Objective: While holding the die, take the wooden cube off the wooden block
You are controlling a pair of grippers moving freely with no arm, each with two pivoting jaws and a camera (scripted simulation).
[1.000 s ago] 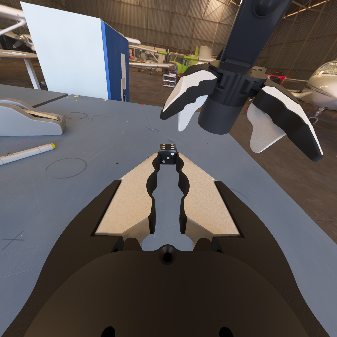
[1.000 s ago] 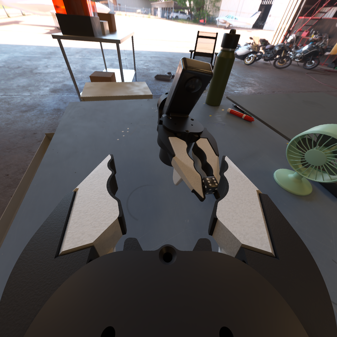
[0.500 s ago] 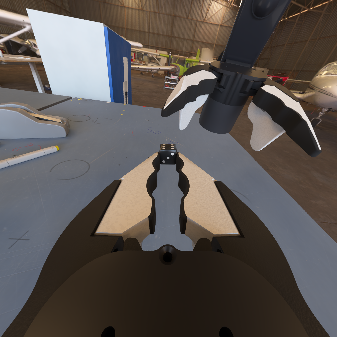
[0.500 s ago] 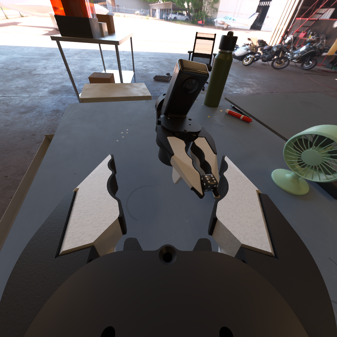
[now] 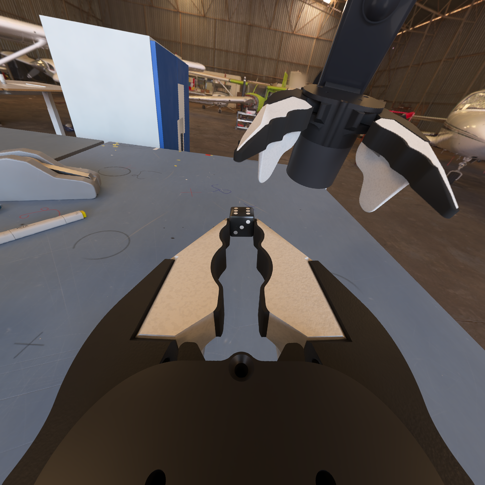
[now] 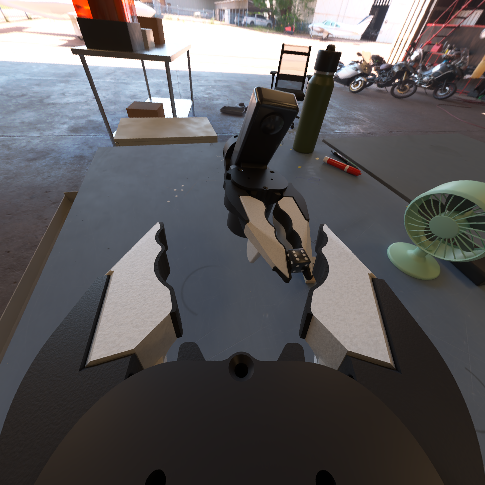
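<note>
My left gripper (image 5: 241,223) is shut on a black die (image 5: 241,225) with white pips, pinched at its fingertips above the grey table (image 5: 131,288). The right wrist view shows it with the die (image 6: 298,259) near my right gripper's right finger. My right gripper (image 6: 241,227) is open and empty; it hangs at the upper right in the left wrist view (image 5: 343,183). A flat tan wooden block (image 6: 165,130) lies at the table's far edge. A brown wooden cube (image 6: 145,109) appears to stand on its far left part.
A white and blue box (image 5: 112,86), a grey dispenser (image 5: 44,178) and a white marker (image 5: 42,225) lie left. A green fan (image 6: 443,228), a dark green bottle (image 6: 315,105) and a red marker (image 6: 341,165) stand right. The table edge (image 5: 393,275) runs close by.
Both views have shifted a little, so both grippers have drifted slightly. The left gripper still holds the die and the right gripper is still open.
</note>
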